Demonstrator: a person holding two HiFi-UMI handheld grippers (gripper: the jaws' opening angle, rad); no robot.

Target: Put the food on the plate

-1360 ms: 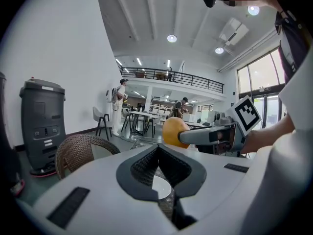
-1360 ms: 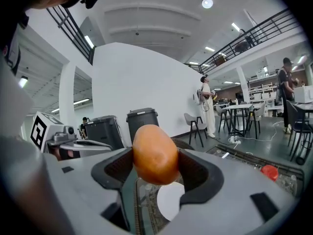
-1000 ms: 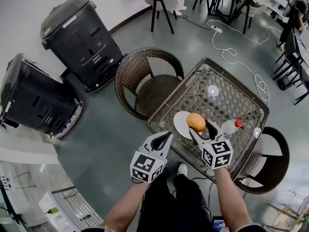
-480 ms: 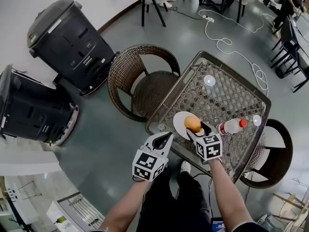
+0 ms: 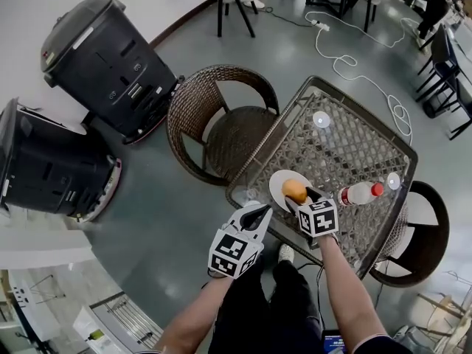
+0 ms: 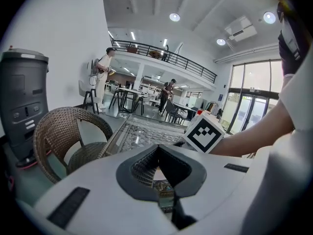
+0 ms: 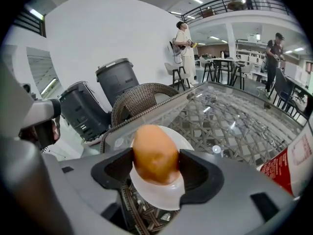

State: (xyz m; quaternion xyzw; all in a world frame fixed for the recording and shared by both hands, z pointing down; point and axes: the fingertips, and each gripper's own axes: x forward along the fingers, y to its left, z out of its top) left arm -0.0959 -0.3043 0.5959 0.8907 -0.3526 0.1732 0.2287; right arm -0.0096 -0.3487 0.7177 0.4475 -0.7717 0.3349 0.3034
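Right gripper view | right hand-held gripper (image 7: pixel 156 166) clamps food (image 7: pixel 155 151) | above plate (image 7: pixel 159 196)

Bright, even indoor light: ceiling spots (image 6: pixel 174 17) plus daylight through windows (image 6: pixel 254 99). Round glare patches (image 5: pixel 321 119) on the glass surface (image 5: pixel 346 157). Shadows soft, faint. Heavy fisheye bend and black vignette corners in both gripper views. The food (image 7: pixel 155 153) is sharp, background people slightly soft.

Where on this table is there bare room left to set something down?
The far half of the table, beyond the plate and the bottle, is bare. The near edge is crowded: plate, bottle, and the right gripper holding the orange food over the plate.
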